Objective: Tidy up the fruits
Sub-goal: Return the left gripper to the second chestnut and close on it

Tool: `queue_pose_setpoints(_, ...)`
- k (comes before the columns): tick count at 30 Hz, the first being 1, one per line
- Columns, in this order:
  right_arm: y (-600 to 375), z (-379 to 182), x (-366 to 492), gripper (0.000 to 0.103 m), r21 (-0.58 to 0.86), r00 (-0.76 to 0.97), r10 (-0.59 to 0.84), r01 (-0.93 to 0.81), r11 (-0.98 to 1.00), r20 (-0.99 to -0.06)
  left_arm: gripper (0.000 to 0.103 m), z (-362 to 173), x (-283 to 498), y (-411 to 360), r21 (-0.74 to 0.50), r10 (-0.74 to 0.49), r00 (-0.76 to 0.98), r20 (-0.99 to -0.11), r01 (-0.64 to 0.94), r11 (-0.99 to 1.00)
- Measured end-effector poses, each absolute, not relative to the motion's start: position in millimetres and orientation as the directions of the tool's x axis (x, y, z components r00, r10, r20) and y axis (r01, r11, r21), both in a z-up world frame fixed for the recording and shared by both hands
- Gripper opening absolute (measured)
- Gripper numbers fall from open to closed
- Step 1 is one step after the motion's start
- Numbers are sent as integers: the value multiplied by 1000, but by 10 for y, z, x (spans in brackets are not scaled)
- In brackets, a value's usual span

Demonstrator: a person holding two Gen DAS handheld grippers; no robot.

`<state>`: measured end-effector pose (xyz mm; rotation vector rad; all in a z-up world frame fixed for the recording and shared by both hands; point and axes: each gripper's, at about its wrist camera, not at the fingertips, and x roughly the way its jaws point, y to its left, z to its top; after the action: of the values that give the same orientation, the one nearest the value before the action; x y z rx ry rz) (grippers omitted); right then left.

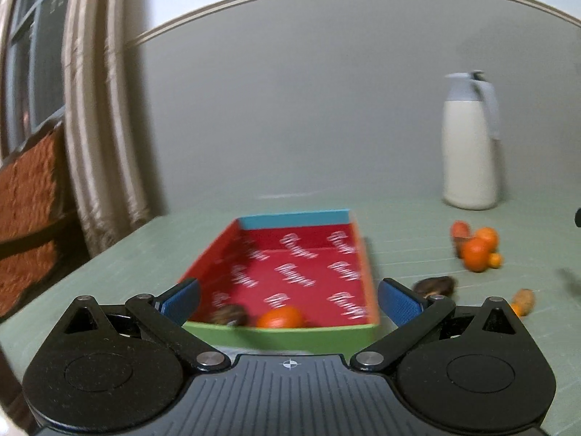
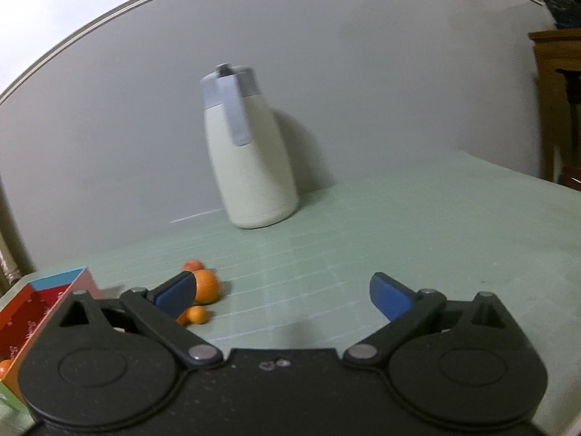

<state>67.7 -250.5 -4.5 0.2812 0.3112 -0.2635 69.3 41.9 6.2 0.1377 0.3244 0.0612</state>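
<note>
A shallow box (image 1: 348,330) with a red printed floor lies on the green table. Inside at its near end lie an orange fruit (image 1: 280,318) and a dark brown fruit (image 1: 229,315). My left gripper (image 1: 288,296) is open and empty, just above the box's near end. To the right on the table lies a cluster of orange fruits (image 1: 476,249), a dark fruit (image 1: 435,285) and an orange-brown fruit (image 1: 523,301). My right gripper (image 2: 283,294) is open and empty, with the orange fruits (image 2: 205,285) beside its left finger. The box (image 2: 21,312) shows at the left edge.
A tall cream jug with a grey-blue lid (image 1: 470,141) stands at the back of the table near the wall; it also shows in the right wrist view (image 2: 250,152). Curtains (image 1: 98,116) and a window are at the left. Wooden furniture (image 2: 555,109) stands at the right.
</note>
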Motion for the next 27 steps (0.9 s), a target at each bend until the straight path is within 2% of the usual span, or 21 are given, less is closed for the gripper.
queue_pose_setpoints(4, -2695, -54, 536, 102, 247, 909, -242, 334, 910, -339, 103, 58, 656, 147, 172, 32, 957, -287, 19, 985)
queue_pose_setpoints(9, -2890, -77, 391, 102, 268, 894, -282, 383, 884, -348, 103, 22, 670, -139, 185, -30, 952, -304, 90, 979)
queue_pose_setpoints(23, -3246, -174, 161, 102, 272, 862, -345, 456, 847, -372, 102, -92, 912, -567, 205, -77, 932, -355, 158, 966)
queue_pose_setpoints(25, -3283, -191, 136, 102, 271, 857, -352, 465, 843, -377, 98, -106, 965, -596, 205, -78, 927, -366, 162, 965)
queue_pose_setpoints(27, -3309, -196, 115, 102, 277, 855, -359, 472, 837, -375, 84, -121, 1045, -620, 209, -75, 918, -389, 167, 964)
